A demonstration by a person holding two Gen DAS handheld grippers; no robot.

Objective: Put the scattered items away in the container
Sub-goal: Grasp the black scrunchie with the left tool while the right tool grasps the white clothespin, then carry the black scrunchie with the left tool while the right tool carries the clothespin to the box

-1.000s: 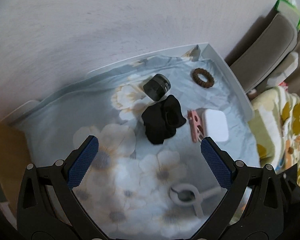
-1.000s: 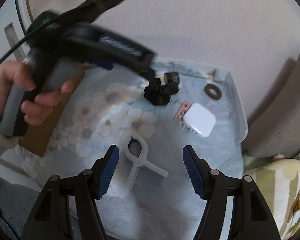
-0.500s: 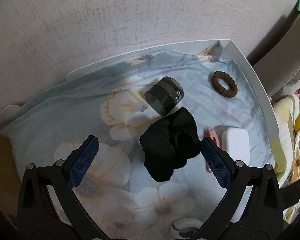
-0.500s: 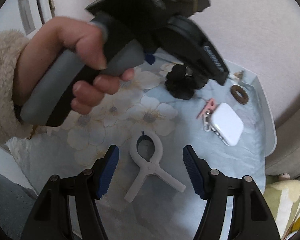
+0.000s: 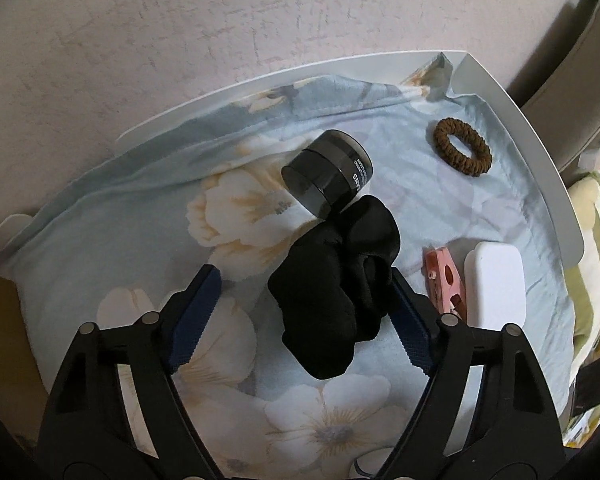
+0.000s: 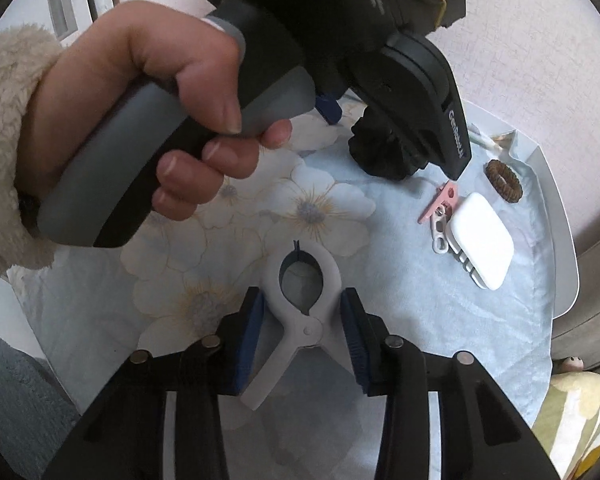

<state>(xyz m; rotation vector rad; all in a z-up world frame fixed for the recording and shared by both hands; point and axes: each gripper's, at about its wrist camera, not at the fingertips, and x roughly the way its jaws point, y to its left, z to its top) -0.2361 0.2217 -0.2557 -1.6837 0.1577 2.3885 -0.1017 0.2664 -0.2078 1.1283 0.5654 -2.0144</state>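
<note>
Your left gripper is closing with the black scrunchie between its 2 blue pads; the right pad touches the fabric, the left one stands clear of it. Beyond it lies the dark jar on its side, touching the scrunchie. Further right sit the pink clip, the white case and the brown hair tie, all on the floral cloth. Your right gripper is closing around the white clamp, its pads at both sides of the clamp's hinge.
</note>
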